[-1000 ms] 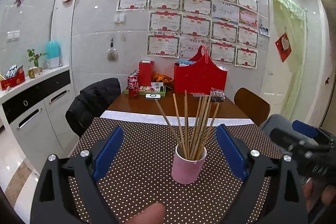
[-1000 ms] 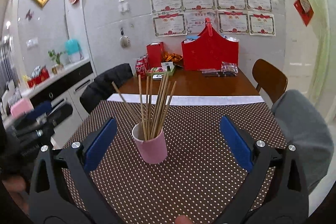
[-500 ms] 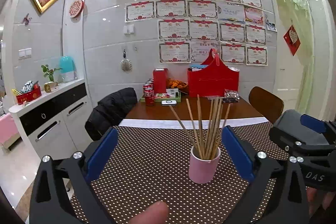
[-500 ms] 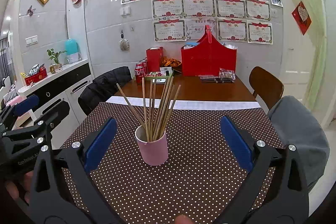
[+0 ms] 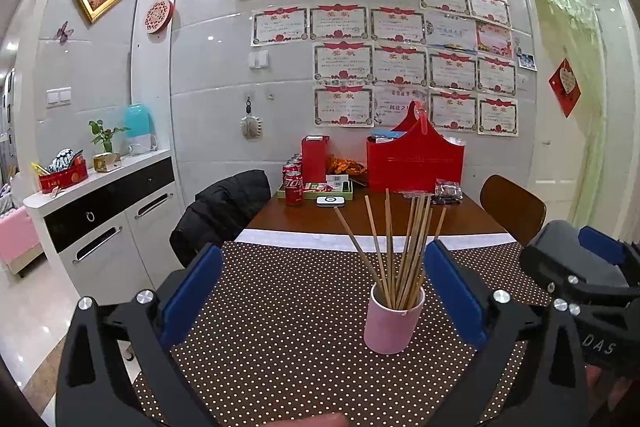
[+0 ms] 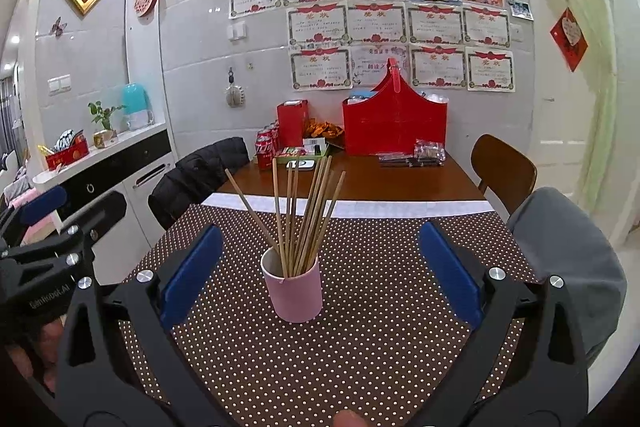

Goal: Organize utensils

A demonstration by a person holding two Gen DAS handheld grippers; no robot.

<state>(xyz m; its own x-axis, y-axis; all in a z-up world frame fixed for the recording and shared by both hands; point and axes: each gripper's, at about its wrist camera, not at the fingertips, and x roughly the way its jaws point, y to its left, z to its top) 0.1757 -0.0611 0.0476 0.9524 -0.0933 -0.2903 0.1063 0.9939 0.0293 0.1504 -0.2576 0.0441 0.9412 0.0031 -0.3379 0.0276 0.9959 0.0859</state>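
A pink cup (image 5: 393, 323) stands upright on the brown dotted tablecloth (image 5: 288, 307) and holds several wooden chopsticks (image 5: 400, 251) fanned out. My left gripper (image 5: 320, 291) is open and empty, held back from the cup, which sits toward its right finger. In the right wrist view the same cup (image 6: 295, 291) with its chopsticks (image 6: 300, 215) stands between the open fingers of my right gripper (image 6: 318, 275), farther out; that gripper is empty. Each gripper shows at the edge of the other's view.
At the table's far end stand a red basket (image 5: 414, 159), a red box (image 5: 314, 157), cola cans (image 5: 293, 187) and a tray. A chair with a black jacket (image 5: 224, 211) is at the left, a wooden chair (image 5: 512, 207) at the right, a white cabinet (image 5: 104, 211) farther left.
Both grippers have drawn back and risen a little; the cup looks slightly farther off and more wall shows. Both stay open. The cup and chopsticks have not moved.
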